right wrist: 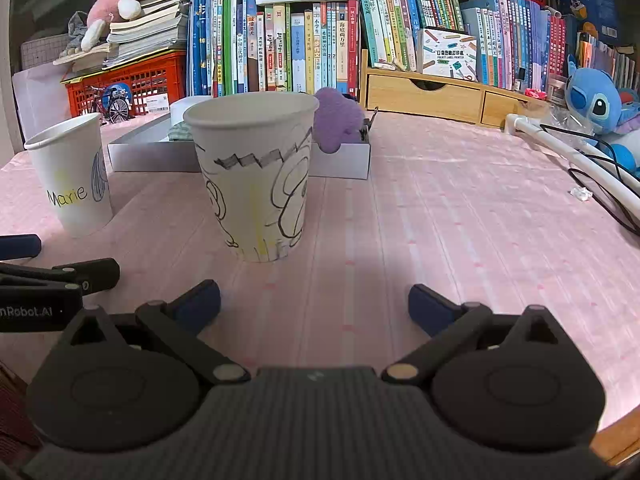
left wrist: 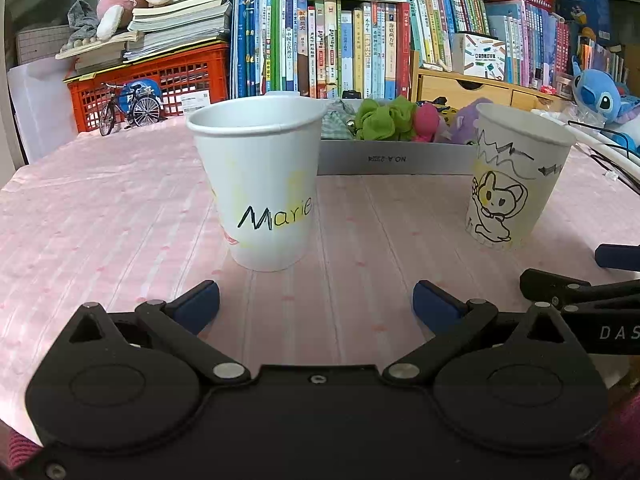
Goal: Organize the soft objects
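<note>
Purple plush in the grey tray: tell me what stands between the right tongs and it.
The cartoon-drawing paper cup stands upright on the pink tablecloth, directly between the open right tongs and the purple plush in the grey tray. The tray's front wall also fronts the plush.

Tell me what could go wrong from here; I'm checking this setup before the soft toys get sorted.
Reaching the soft toys in the grey tray means passing the Marie cup and the drawn-on cup; both look light and could tip. The open left gripper and right gripper sit close together and might collide.
</note>
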The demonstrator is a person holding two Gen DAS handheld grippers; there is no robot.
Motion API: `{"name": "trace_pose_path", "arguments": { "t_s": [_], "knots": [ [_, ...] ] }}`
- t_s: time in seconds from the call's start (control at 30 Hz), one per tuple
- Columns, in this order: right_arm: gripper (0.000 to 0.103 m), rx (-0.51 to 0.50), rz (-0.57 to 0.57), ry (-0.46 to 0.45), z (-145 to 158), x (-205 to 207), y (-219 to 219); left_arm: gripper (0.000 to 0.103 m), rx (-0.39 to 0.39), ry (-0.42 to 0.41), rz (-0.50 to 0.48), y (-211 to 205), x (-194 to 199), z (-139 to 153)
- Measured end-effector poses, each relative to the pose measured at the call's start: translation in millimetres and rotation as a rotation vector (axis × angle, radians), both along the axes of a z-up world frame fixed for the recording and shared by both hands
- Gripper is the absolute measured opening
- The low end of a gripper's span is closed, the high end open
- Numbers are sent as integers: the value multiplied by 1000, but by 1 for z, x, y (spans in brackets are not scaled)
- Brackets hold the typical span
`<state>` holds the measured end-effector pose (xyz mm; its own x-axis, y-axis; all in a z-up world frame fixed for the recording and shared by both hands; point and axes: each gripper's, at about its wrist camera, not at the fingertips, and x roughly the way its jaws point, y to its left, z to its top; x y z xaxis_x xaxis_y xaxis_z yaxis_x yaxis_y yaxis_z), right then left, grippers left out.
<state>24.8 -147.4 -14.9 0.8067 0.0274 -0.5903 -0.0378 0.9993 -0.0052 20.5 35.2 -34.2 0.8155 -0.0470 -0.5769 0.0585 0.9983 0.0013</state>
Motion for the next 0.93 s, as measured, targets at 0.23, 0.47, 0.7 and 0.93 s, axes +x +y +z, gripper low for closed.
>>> {"name": "trace_pose_path", "arguments": {
  "t_s": [0.23, 0.47, 0.7, 0.93],
  "knots": [
    [103, 0, 0, 0, 0, 0, 0, 103, 0, -1, -2, 0, 0, 0],
    [103, 0, 0, 0, 0, 0, 0, 103, 0, -2, -2, 0, 0, 0],
    [103, 0, 0, -1, 0, 1, 0, 103, 0, -4, -3, 0, 0, 0],
    [103, 1, 1, -1, 0, 1, -1, 103, 6, -6, -8, 0, 0, 2]
  ]
}}
